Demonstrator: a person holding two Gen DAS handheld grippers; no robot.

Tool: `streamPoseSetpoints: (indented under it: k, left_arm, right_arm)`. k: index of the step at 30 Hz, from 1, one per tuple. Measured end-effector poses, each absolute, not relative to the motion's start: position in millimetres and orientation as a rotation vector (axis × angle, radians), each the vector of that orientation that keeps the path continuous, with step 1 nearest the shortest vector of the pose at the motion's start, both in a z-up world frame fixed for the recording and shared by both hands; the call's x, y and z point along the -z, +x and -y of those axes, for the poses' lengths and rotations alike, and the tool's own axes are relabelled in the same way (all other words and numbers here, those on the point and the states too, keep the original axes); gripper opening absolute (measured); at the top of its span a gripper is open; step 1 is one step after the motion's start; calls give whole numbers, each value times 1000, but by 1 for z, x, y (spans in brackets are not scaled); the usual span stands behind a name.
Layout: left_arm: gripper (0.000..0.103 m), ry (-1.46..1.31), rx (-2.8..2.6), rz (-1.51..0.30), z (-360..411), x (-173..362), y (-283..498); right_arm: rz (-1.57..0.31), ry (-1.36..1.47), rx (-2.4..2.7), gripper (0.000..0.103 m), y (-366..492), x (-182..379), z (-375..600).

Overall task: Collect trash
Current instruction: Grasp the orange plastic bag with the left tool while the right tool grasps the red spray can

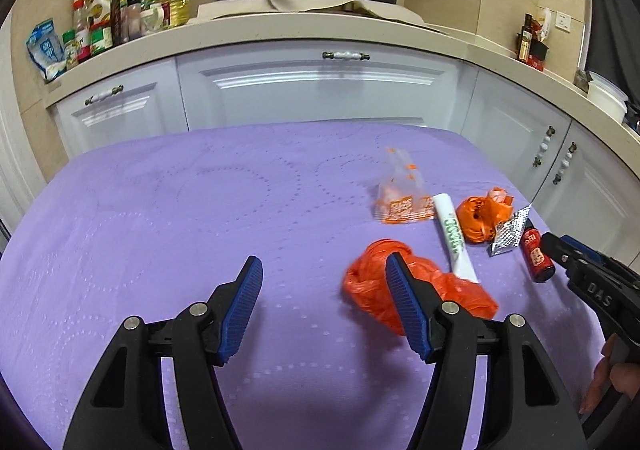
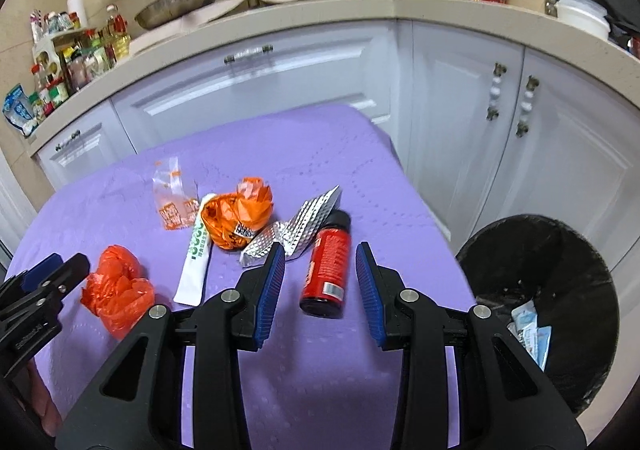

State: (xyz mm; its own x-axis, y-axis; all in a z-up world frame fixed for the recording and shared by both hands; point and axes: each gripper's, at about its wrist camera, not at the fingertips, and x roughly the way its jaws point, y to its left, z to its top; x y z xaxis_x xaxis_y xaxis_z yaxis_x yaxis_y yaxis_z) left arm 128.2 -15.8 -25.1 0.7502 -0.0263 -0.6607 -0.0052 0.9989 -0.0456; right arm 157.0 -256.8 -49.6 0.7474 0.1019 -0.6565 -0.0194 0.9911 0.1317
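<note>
Trash lies on a purple cloth (image 1: 180, 210). My left gripper (image 1: 324, 270) is open and empty, its right finger in front of a crumpled red plastic bag (image 1: 364, 278), also in the right wrist view (image 2: 120, 286). My right gripper (image 2: 320, 270) is open with a red bottle (image 2: 326, 270) lying between its fingers, not gripped. Close by lie a white tube (image 2: 196, 262), an orange wrapper ball (image 2: 236, 218), silver blister foil (image 2: 296, 226) and a clear orange-printed packet (image 2: 172, 198).
A black-lined trash bin (image 2: 560, 250) with some scraps stands right of the table. White cabinets (image 1: 320, 90) and a counter with pans and bottles lie behind. The right gripper shows at the right edge of the left wrist view (image 1: 592, 278).
</note>
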Motion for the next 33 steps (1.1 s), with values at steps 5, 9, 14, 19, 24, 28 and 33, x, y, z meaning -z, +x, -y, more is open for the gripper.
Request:
streamPoseSetpoints:
  k: [5,9,14,19,24,28,33]
  left_arm:
    - [69,-64,27,-730,11,27,128]
    - [69,-65,40,-730,12,28,126]
    - [69,-65,49,-729,13,27,126]
    - [71,-65,57,-724,18,25,123]
    - [73,-69,76,-717,28,21,120]
    - [75,-57,96,-717,40,22,119]
    - [76,-18,109,-740,57,30,123]
  right_arm:
    - [-795,107,-57,36,170,60,253]
    - [-819,101,-57,33,173,64,252]
    - [-817,100,-54,26,172,64,253]
    - [-795,98,-50,24,167,61,255]
    - [-775,103,-54,24,158,57,260]
    - [-763,120,-56,23,151,55,264]
    - [-765,130,-63,23,144,56,268]
